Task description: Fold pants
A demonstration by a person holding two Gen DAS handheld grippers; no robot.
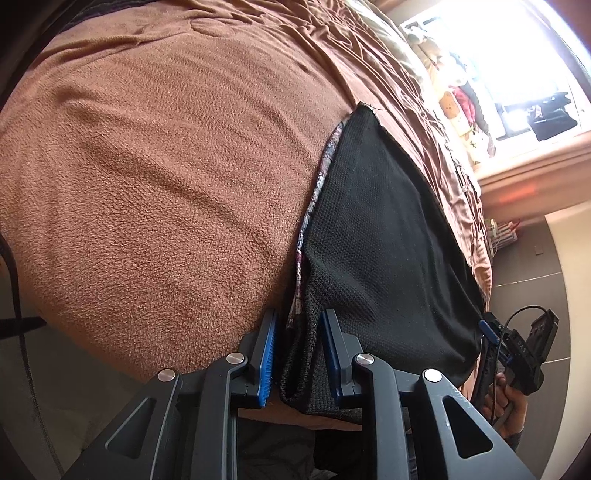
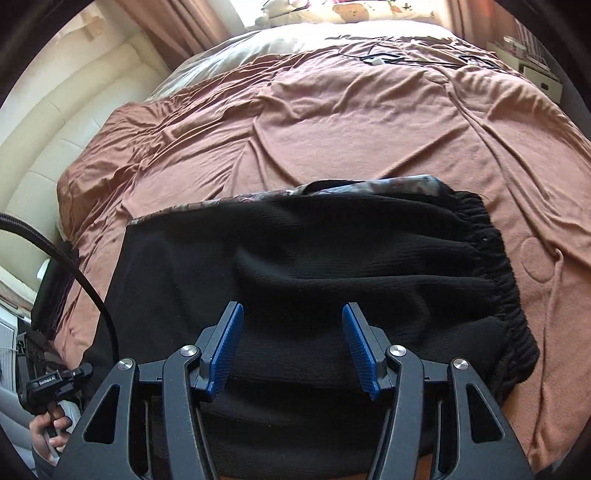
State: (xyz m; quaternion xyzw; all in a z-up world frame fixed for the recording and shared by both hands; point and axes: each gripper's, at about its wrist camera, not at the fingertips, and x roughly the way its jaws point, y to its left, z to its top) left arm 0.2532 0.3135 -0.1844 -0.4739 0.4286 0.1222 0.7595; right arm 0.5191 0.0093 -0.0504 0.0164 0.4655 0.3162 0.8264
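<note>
On the brown bed cover [image 2: 332, 122] lie the black pants [image 2: 295, 251], long way running left to right. Left claw [image 1: 297, 354] sits spread around their near corner, not squeezing. Right claw [image 2: 293, 347] hangs spread above the middle, holding nothing.

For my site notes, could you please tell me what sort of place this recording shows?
Most likely a bedroom: black pants lie on a wide bed under a brown blanket, with patterned pillows at its head and curtains beside it.
</note>
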